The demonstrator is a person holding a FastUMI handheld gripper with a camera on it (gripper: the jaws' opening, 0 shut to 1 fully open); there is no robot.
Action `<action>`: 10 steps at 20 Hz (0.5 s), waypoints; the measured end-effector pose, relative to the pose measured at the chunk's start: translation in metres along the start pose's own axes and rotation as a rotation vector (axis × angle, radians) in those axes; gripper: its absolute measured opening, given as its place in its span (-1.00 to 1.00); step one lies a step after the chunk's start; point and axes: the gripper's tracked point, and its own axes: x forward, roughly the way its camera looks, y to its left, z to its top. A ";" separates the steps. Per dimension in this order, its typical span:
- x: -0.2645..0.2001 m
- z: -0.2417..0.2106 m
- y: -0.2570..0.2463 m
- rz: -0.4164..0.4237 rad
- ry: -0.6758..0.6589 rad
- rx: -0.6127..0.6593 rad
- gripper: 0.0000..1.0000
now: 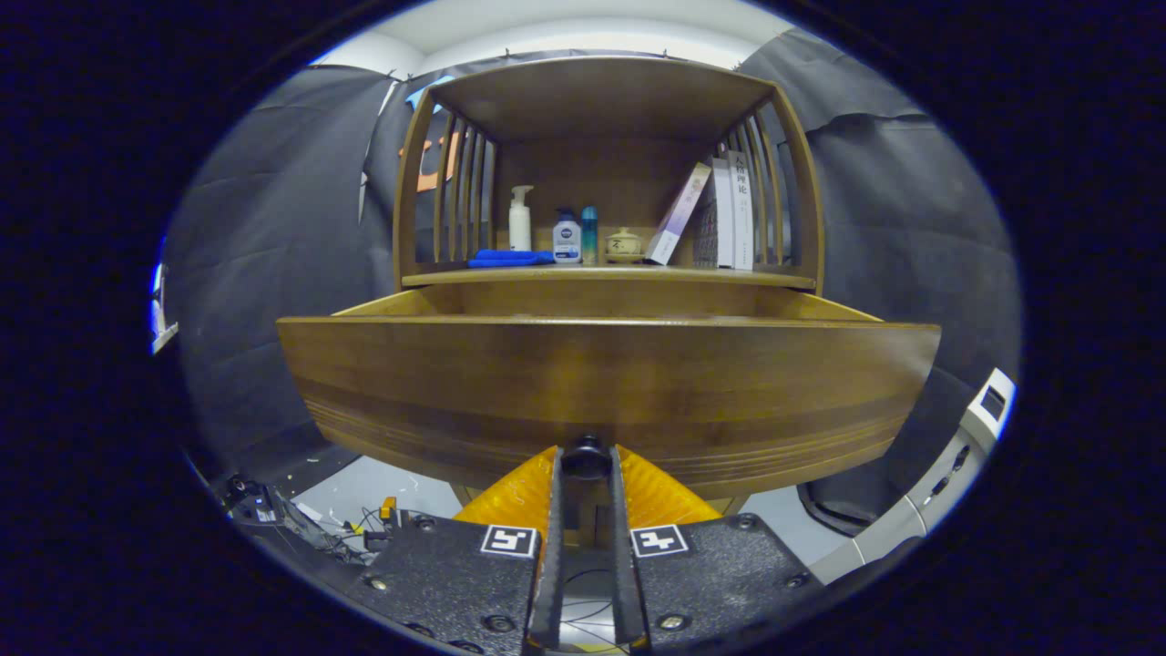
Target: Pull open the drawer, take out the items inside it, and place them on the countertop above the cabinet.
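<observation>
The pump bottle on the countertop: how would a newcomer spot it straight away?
Look at the wooden cabinet and the countertop above the open drawer, whose knob the gripper is shut on. The pump bottle stands behind the blue cloth, the tallest bottle, all white with a pump head.

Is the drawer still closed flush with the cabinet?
No. The drawer stands pulled out toward the camera, with the tongs closed on its knob.

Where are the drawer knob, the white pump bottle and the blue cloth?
Dark round drawer knob (586,458), gripper view: its top, between the fingers.
White pump bottle (519,224), gripper view: its body.
Flat blue cloth (506,259), gripper view: its middle.
</observation>
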 end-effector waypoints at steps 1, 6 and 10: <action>-0.003 -0.001 0.001 0.006 0.003 0.006 -0.51; -0.012 -0.005 0.000 0.015 0.005 -0.001 -0.51; -0.014 -0.006 0.002 0.015 0.016 -0.001 -0.51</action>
